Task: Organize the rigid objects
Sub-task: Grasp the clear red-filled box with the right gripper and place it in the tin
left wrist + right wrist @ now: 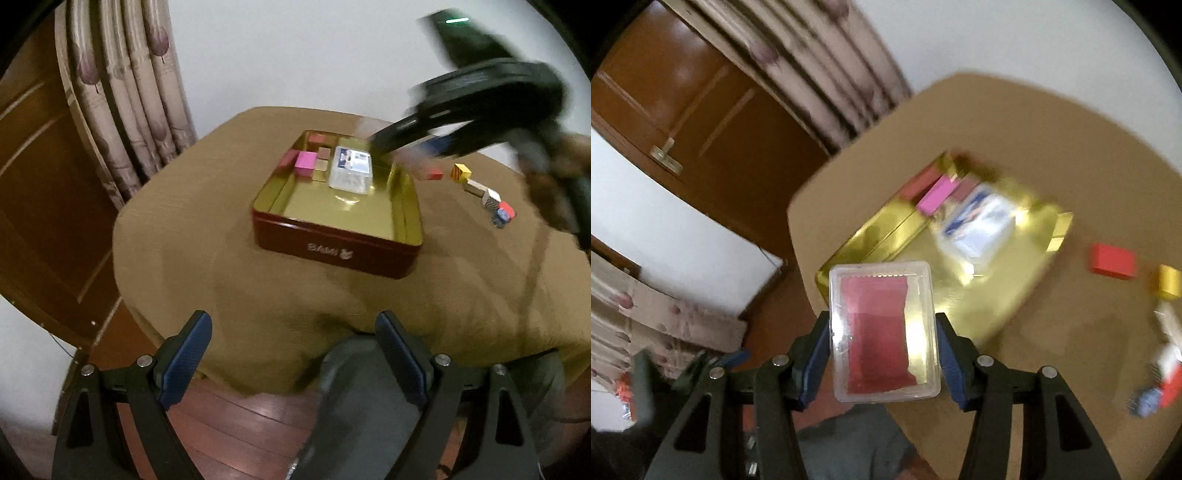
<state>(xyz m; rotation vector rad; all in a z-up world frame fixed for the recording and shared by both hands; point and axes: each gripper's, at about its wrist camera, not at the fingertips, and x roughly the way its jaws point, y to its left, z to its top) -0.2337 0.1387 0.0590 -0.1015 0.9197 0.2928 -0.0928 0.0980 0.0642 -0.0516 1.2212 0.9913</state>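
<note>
A red tin (332, 251) with a gold inside (979, 288) stands on the brown-covered table. At its far end lie pink blocks (306, 164), small tan blocks and a clear case of blue cards (351, 171). My right gripper (884, 325) is shut on a second clear case with red cards (882, 332), held above the tin's near corner. Its blurred black frame (491, 92) crosses the upper right of the left wrist view. My left gripper (293, 317) stands open with nothing between its fingers, over the table's near edge.
Loose blocks lie on the cloth right of the tin: a red one (433, 174), a yellow one (461, 172), a white patterned one (491, 199) and a red-and-blue one (503, 215). Curtains (122, 92) and a wooden door (44, 177) stand to the left.
</note>
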